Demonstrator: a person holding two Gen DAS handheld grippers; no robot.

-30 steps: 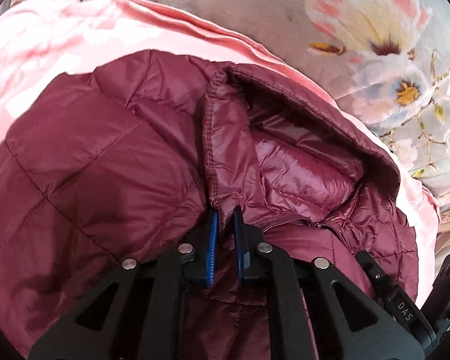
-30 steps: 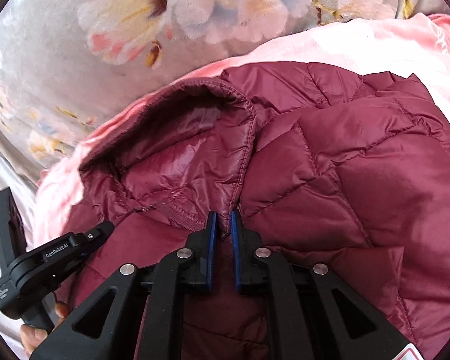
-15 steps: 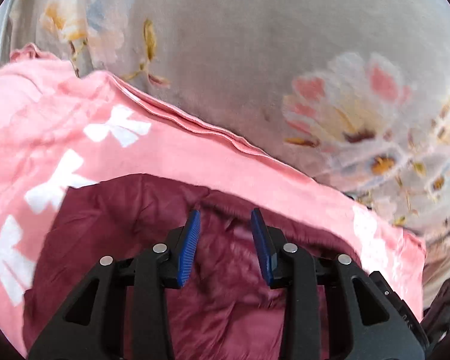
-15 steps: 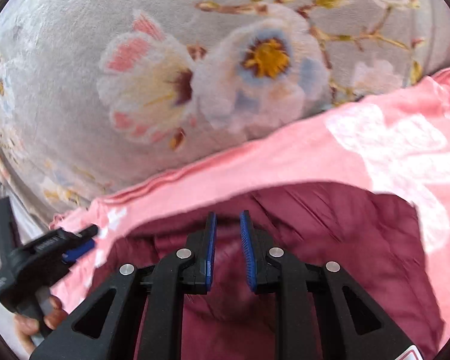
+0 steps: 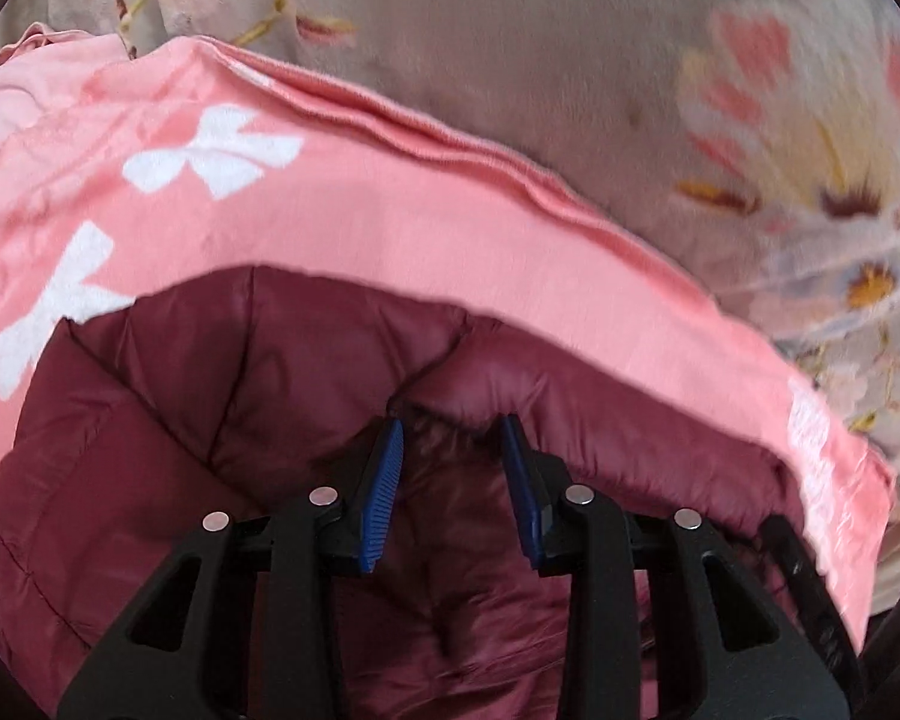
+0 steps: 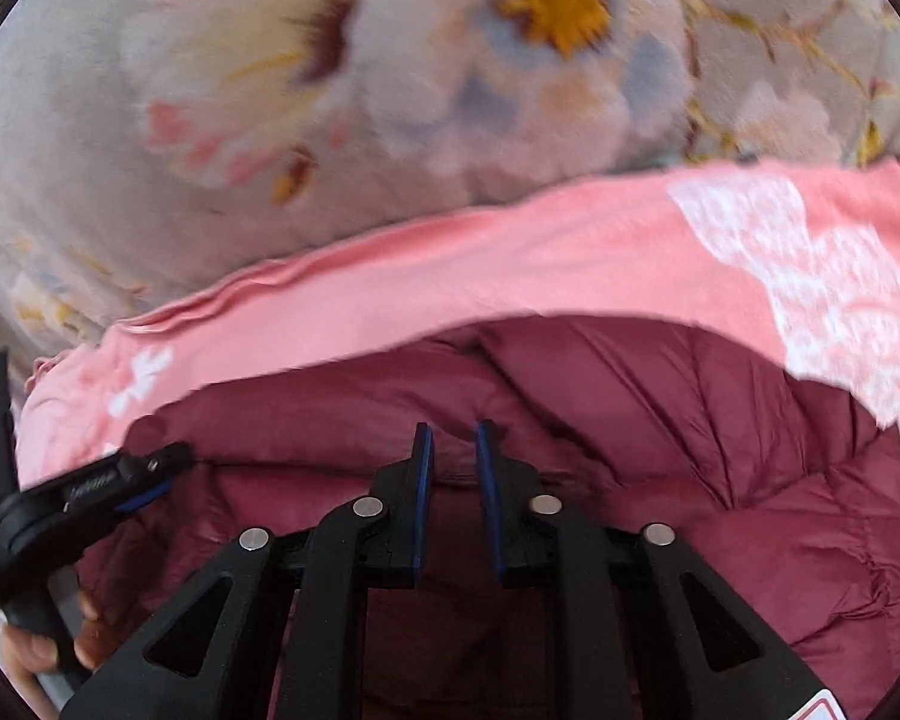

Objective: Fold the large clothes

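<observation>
Your left gripper stands wide open over the maroon jacket, gripping nothing. Your right gripper is parted more narrowly, also empty. The jacket lies on a pink cloth over a floral blanket. Lettering on the left gripper, seen from the right wrist, is too blurred to read.

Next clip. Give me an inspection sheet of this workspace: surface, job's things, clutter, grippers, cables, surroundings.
Surface: grey floral bedspread, soft, blurred by motion.
Job's things: maroon puffer jacket lying on a pink cloth with white bows.
Clutter: nothing seen.
Grippers: left gripper open over the jacket, fingers apart, nothing between them; right gripper open, narrower gap, also holding nothing. A hand holds the left gripper's handle.
Cables: nothing seen.
Surroundings: only bedspread beyond the pink cloth.
</observation>
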